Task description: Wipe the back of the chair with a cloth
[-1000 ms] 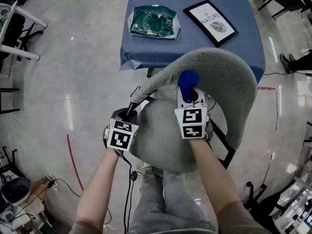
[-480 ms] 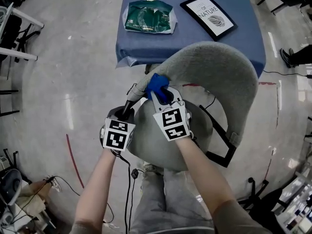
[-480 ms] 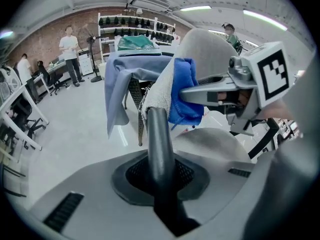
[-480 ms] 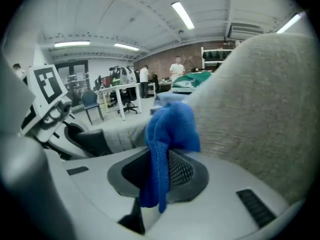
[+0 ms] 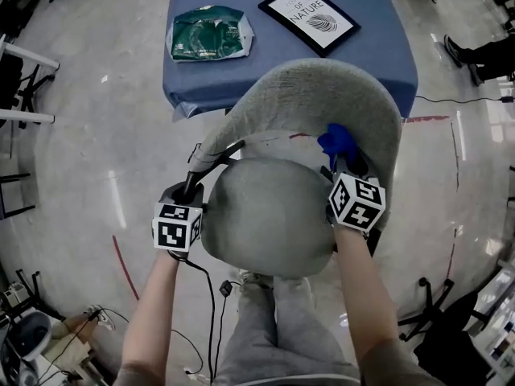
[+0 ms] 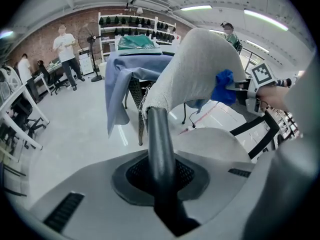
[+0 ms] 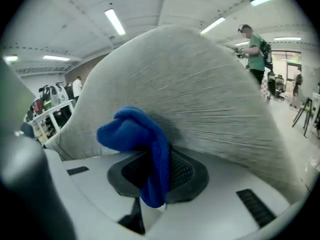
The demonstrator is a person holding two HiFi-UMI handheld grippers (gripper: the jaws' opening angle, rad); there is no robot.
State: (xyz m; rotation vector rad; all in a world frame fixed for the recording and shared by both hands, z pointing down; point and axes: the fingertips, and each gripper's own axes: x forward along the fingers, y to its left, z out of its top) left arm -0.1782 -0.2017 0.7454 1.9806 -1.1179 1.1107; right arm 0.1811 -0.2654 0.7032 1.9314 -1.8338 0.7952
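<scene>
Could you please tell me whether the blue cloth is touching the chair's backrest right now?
Touching. The right gripper view shows the blue cloth bunched up against the grey backrest, with no gap between them.

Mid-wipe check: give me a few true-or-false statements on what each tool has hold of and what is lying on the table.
1. The right tool holds a blue cloth against the chair's backrest. True.
2. The left tool is open and empty. False: it is closed on the chair's dark frame bar.
3. The green packet lies on the chair seat. False: it lies on the blue-covered table.
4. A framed picture lies on the same table as the packet. True.
5. In the head view the cloth is at the backrest's left end. False: it is on the right side.
</scene>
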